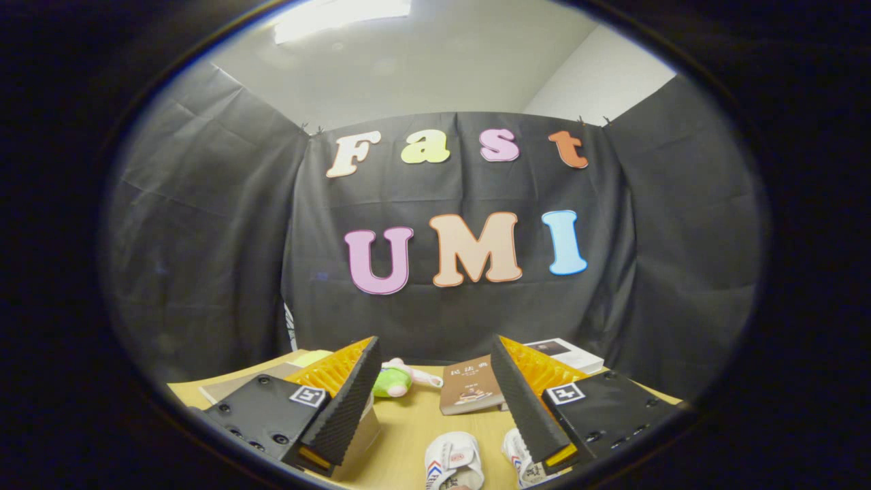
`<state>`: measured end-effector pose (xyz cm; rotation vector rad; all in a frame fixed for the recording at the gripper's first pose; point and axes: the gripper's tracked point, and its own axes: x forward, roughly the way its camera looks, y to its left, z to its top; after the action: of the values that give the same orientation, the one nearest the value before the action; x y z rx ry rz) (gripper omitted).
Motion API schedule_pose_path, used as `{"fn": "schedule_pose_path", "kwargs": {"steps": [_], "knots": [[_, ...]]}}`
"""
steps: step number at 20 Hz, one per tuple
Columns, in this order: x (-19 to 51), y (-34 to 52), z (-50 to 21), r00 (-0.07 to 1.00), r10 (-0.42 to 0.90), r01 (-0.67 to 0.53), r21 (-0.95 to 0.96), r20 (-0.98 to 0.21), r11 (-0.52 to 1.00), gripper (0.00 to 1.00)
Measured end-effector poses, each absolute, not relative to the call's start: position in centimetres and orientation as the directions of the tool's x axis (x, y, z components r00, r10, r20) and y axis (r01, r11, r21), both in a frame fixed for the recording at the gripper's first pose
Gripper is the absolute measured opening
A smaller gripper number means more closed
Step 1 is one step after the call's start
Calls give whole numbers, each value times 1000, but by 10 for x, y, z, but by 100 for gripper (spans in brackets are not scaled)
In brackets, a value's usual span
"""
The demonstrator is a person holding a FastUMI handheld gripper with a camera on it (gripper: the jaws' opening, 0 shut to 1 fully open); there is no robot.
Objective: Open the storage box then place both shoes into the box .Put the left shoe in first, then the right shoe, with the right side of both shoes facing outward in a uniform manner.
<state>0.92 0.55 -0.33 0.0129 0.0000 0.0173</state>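
Note:
My gripper [435, 361] is held above the wooden table [408, 429], its two black-padded fingers [350, 401] spread wide apart with nothing between them. Two small white shoes with red and blue trim lie on the table below. One shoe [452, 463] sits between the fingers. The other shoe [520, 459] is partly hidden under the right finger. A pale box-like thing [364, 432] shows beneath the left finger, mostly hidden; I cannot tell whether it is the storage box.
Beyond the fingers lie a green and pink plush toy [395, 381], a brown book [469, 391] and a white book [565, 352] at the back right. Flat books or papers [258, 378] lie at the back left. Black cloth walls the table on three sides.

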Motion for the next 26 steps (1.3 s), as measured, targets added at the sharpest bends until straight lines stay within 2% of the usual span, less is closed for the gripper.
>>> {"fn": "schedule_pose_path", "kwargs": {"steps": [3,9,16,21,26], "knots": [[7,7,-13,999,37,-36,48,-28,998,100],[-3,19,-48,981,131,-79,323,-142,943,100],[-13,32,-83,945,228,-81,507,-234,858,100],[-23,68,-109,883,392,-105,705,-259,701,100],[-31,94,-143,814,509,-22,861,-279,507,100]]}}
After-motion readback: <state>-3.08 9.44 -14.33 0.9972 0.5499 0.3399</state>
